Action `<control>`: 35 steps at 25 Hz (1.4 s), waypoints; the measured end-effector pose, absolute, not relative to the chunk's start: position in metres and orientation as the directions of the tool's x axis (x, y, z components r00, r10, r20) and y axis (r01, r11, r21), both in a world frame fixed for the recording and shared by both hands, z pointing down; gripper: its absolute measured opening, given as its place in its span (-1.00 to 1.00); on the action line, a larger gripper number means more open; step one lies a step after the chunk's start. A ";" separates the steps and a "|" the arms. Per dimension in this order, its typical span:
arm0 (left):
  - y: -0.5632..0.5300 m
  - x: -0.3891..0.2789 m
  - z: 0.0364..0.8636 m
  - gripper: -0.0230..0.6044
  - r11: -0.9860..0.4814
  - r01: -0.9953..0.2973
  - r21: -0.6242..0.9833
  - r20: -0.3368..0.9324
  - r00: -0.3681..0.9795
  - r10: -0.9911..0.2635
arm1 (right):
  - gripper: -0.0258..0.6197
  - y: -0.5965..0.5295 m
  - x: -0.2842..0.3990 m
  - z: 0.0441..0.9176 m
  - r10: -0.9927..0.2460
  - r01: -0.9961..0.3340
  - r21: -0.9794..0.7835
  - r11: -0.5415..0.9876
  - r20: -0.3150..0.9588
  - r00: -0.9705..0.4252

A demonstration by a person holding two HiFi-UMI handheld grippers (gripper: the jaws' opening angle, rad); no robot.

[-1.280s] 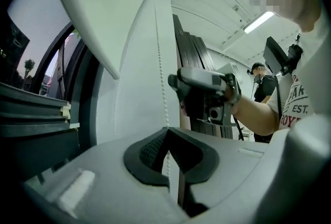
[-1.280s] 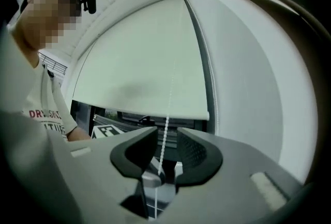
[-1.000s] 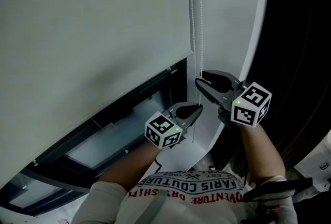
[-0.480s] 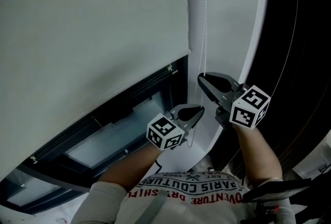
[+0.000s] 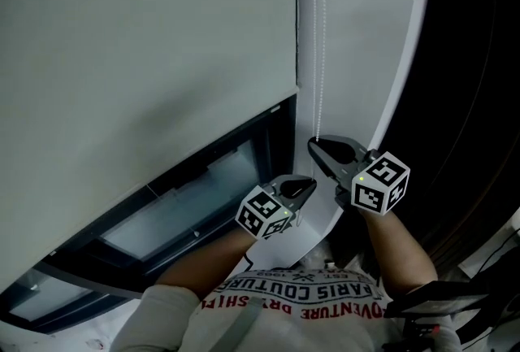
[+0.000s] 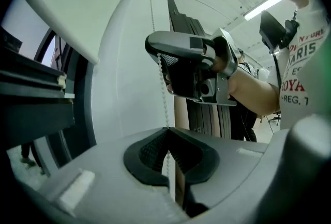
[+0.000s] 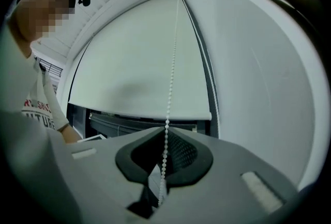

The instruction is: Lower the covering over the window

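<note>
Both grippers sit lower in the head view than a second ago, moving down together along the chain (image 5: 317, 58). The hem of the blind (image 5: 146, 58) also reads a touch lower, though a shift of the head could account for part of that.

That blind is the task's thing. It fills the upper left and centre of the head view, and its hem slants from lower left up to the middle. It hangs most of the way down. Below the hem a dark band of window (image 5: 187, 204) is uncovered, so I judge the job well along but not finished.

To the right of the blind, a pale strip of wall (image 5: 357, 33) runs down the frame, and the chain hangs against it.

The right gripper (image 5: 313, 147) is right of centre, the higher of the two. Its jaws have just been closing and now pinch the chain, whose beads run straight into the tips in the right gripper view. The left gripper (image 5: 307, 184) is just below and to its left. It is clenched on the same chain, which enters where its tips meet and runs on through the gap behind them.

The stacked grips suggest a hand-over-hand pull, one holding tension while the other takes a fresh bite higher up.

The chain itself is a thin white beaded loop, taut above the grippers.
</note>
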State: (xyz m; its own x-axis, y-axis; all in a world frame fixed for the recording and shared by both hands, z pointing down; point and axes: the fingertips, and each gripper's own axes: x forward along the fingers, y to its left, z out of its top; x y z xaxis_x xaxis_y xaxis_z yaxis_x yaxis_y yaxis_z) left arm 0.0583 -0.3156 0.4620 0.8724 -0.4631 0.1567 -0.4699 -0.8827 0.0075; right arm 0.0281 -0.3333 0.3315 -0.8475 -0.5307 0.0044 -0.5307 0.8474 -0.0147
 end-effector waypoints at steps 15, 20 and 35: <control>-0.310 0.055 0.574 -0.91 -0.882 -0.466 0.069 0.311 0.851 -0.425 | -0.86 -0.332 0.029 0.445 -0.546 -0.559 -0.123 0.820 0.127 -0.828; -0.302 0.053 0.607 -0.91 -0.877 -0.471 0.092 0.369 0.835 -0.409 | -0.86 -0.326 0.028 0.479 -0.540 -0.564 -0.165 0.809 0.170 -0.824; -0.290 0.042 0.636 -0.87 -0.865 -0.475 0.159 0.406 0.830 -0.381 | -0.86 -0.320 0.024 0.507 -0.525 -0.548 -0.213 0.809 0.158 -0.836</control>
